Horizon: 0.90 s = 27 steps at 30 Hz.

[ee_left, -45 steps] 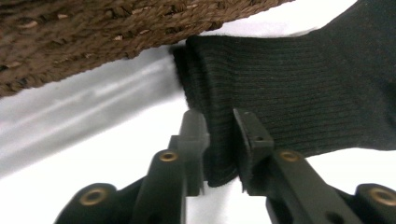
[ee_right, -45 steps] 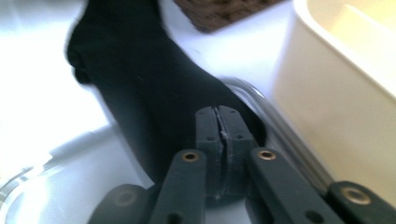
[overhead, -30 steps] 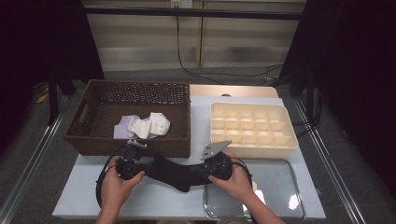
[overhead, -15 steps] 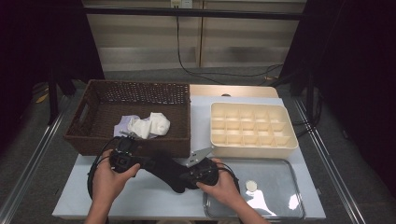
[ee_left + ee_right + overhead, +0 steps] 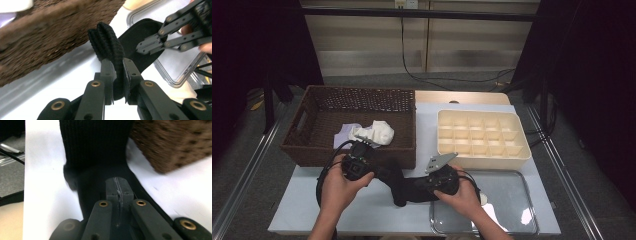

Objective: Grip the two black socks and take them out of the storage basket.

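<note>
left tool [image 5: 117, 75] | black sock [image 5: 404, 185] | lies left-right, cuff left

Table: you work at a pale table [image 5: 377, 212], lit evenly from above.
Floor: around it you see grey floor [image 5: 257, 165], with a metal rail [image 5: 249, 170] running along your left and another rail [image 5: 562, 165] along your right.
Back wall: ahead of you stand pale panels [image 5: 372, 45] under a dark bar [image 5: 422, 13].
Cable: a black cable [image 5: 412, 65] hangs down the panels and trails across the floor.
Sides: dark curtains [image 5: 257, 50] close off both sides.
</note>
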### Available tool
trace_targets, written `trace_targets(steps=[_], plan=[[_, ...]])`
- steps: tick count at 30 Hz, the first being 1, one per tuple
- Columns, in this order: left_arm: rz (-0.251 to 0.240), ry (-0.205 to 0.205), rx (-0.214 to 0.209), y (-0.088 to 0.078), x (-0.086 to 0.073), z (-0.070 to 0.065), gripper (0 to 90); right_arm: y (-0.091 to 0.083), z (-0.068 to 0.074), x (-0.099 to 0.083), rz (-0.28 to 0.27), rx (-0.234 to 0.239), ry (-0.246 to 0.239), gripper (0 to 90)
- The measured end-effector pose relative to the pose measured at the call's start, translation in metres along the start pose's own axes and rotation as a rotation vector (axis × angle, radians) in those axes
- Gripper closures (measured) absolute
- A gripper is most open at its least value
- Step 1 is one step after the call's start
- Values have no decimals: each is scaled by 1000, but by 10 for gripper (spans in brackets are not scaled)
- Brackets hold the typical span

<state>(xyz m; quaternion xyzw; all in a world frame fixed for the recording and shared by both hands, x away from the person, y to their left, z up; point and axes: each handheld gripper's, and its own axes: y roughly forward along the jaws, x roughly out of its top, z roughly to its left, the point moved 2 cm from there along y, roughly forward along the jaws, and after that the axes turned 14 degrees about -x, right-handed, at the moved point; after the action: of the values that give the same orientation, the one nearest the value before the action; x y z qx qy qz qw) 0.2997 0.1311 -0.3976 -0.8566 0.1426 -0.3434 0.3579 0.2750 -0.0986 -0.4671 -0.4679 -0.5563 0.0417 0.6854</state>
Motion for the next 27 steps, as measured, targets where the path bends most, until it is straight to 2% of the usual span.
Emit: trace_targets(steps=[3, 7, 9, 14, 18, 21, 27], plan=[[7, 0, -22, 9, 5, -5, 806, -14, -8, -6, -3, -20, -6, 890], [28, 11, -13, 19, 12, -11, 806, -35, -24, -18, -12, -61, 18, 890], [37, 20, -11, 23, 15, -14, 806, -45, -31, -25, -19, -76, 50, 890], [61, 31, -23, 33, 19, -18, 806, -59, -43, -46, -13, -105, 66, 890], [70, 33, -28, 40, 21, -20, 806, -62, -47, -63, -1, -115, 92, 890], [80, 37, -29, 44, 23, -24, 806, -59, -45, -71, 10, -104, 108, 889], [85, 40, -30, 51, 24, -27, 806, -51, -41, -78, 18, -88, 118, 888]])
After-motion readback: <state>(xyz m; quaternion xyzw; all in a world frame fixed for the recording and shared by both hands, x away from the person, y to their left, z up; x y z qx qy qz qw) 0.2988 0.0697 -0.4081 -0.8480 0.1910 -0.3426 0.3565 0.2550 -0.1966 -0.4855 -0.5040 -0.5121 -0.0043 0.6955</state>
